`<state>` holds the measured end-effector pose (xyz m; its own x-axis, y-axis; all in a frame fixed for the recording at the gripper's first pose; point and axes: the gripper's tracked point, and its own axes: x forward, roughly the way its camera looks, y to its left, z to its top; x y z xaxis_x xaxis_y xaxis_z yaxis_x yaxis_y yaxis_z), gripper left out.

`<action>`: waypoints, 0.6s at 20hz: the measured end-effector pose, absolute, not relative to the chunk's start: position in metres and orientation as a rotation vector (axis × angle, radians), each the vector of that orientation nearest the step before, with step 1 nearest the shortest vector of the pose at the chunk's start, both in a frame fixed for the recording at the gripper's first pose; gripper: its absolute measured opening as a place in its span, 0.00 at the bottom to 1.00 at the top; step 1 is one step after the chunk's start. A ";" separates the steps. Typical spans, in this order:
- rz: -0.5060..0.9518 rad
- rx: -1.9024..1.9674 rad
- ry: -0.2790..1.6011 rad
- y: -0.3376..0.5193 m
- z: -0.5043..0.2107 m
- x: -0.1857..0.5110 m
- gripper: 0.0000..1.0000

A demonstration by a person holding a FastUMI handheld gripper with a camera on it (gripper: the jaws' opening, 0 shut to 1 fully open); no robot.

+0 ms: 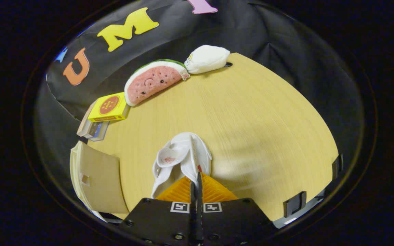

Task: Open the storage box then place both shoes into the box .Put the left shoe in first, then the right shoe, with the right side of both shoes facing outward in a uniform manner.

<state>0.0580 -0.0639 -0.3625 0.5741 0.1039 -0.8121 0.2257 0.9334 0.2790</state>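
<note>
Claw (196, 177) pinching a white shoe (180, 160) by its side wall, fingers pressed nearly together, lower middle of the frame, over the wooden surface (258, 130). Storage box (94, 177) at lower left, beside the shoe; inside hidden. Upper left: yellow box (109, 107) on stacked books (92, 130), watermelon plush (152, 80), white plush (206, 58).

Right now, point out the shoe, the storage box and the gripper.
shoe (169, 158): gripper view, its upper.
storage box (101, 181): gripper view, its open flap.
gripper (196, 177): gripper view, fingers pinched on the shoe's edge.
</note>
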 end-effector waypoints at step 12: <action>-0.007 0.197 0.903 -0.063 -0.400 0.079 0.20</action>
<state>0.0786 -0.0627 -0.3998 0.6208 0.0771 -0.7802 0.0886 0.9819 0.1675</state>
